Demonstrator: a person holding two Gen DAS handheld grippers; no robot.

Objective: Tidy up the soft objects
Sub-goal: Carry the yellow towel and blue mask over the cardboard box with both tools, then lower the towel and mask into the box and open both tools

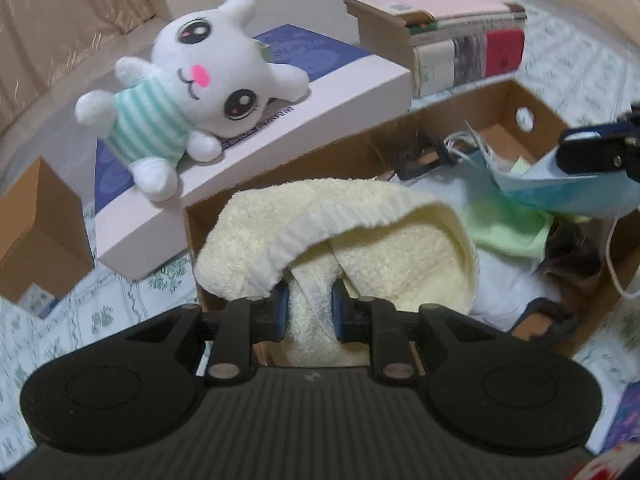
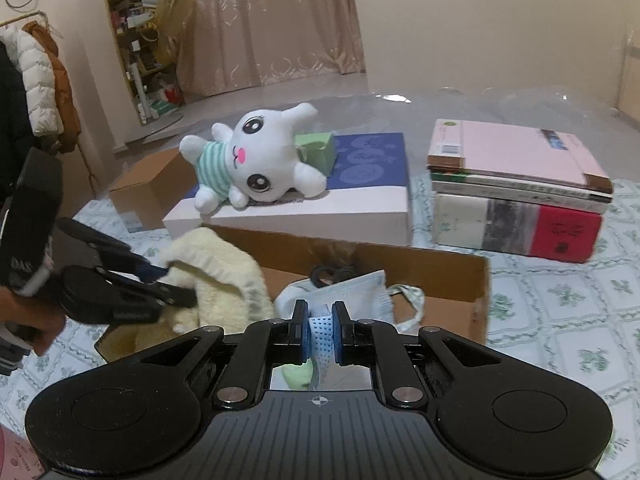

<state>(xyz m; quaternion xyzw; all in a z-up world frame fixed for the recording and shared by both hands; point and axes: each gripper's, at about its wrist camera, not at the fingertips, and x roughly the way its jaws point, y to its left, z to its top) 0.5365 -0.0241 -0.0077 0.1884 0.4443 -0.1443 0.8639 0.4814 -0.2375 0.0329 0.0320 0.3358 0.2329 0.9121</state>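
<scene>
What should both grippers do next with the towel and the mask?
Probably lower a little and release. The left gripper pinches the cream towel and the right gripper the blue face mask, both already over the open cardboard box.

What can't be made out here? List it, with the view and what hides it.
- Cardboard box floor, left wrist view: covered by the cream towel and green cloth.
- Dark item in the box, right wrist view: mostly behind the face mask.
- Book spine text, right wrist view: too small to read.
</scene>
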